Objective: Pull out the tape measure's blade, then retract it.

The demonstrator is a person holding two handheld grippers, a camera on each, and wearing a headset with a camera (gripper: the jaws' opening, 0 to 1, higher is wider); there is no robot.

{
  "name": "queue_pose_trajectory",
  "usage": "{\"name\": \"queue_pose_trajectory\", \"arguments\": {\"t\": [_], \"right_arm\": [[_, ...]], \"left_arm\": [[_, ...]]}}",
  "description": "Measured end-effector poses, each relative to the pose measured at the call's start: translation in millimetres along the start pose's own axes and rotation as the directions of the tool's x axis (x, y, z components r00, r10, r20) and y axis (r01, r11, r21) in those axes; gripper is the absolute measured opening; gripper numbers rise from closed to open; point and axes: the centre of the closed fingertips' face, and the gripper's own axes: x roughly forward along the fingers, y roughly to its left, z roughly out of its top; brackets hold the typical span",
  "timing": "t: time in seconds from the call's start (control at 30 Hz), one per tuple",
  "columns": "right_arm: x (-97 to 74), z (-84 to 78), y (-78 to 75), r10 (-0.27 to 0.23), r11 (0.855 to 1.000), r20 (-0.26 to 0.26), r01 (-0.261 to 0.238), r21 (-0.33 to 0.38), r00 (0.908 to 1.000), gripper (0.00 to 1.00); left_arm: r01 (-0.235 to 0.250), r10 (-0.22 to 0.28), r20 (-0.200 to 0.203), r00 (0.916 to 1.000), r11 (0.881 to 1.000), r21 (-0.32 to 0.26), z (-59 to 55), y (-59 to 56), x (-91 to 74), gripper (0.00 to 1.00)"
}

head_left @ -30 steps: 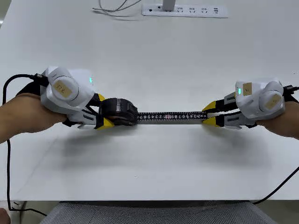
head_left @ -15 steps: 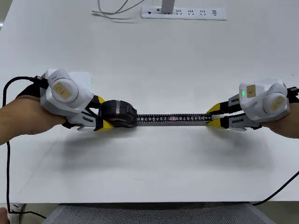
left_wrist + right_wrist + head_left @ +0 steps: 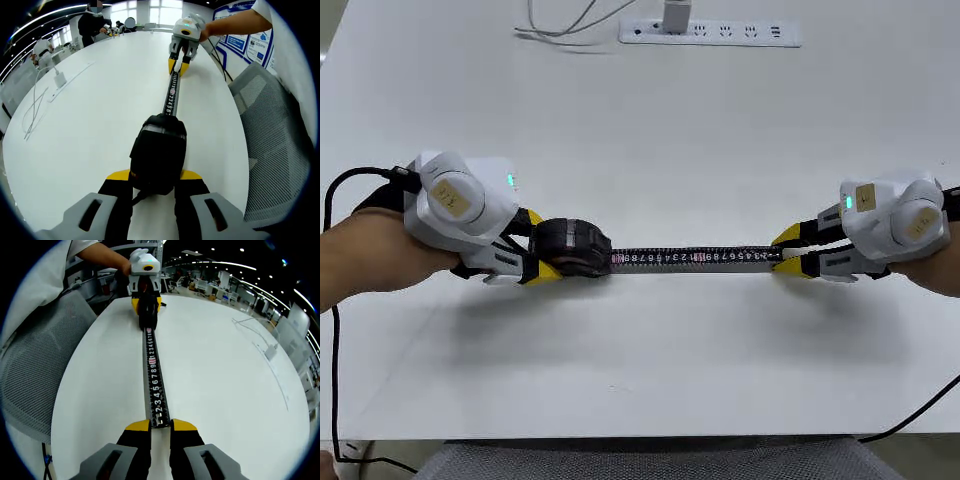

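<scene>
The black tape measure case [image 3: 570, 247] lies on the white table, and my left gripper [image 3: 542, 246] is shut on it. In the left gripper view the case [image 3: 158, 152] sits between the yellow-tipped jaws, and the blade [image 3: 172, 96] runs away toward the right gripper [image 3: 178, 65]. The dark numbered blade [image 3: 695, 257] stretches rightward, low over the table. My right gripper [image 3: 787, 252] is shut on the blade's tip. In the right gripper view the blade [image 3: 153, 383] runs from my right gripper [image 3: 160, 426] up to the case [image 3: 147, 314] and the left gripper [image 3: 145, 302].
A white power strip [image 3: 710, 32] with a plug and white cables [image 3: 560, 22] lies at the table's far edge. A grey mesh chair [image 3: 650, 460] stands below the near edge. Black cords trail from both grippers.
My right gripper has moved rightward with the blade's tip, so more of the blade is out of the case. The left gripper and case have stayed in place.
</scene>
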Motion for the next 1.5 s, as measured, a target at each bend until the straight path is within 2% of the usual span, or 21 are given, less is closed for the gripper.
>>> {"name": "queue_pose_trajectory", "arguments": {"t": [0.8, 1.5], "right_arm": [[-16.2, -20.9, -1.7, -0.010, 1.000, -0.043, 0.010, 0.009, 0.9990, 0.09], [-15.1, -23.8, -0.8, -0.004, 1.000, -0.070, 0.005, 0.013, 0.9976, 0.10]], "left_arm": [[0.002, -0.002, -0.003, 1.0000, 1.000, 0.007, -0.2, 0.2, -0.1, 0.27], [-0.011, 0.011, -0.007, 0.9999, 1.000, -0.001, 2.6, -0.2, 1.2, 0.27]]}}
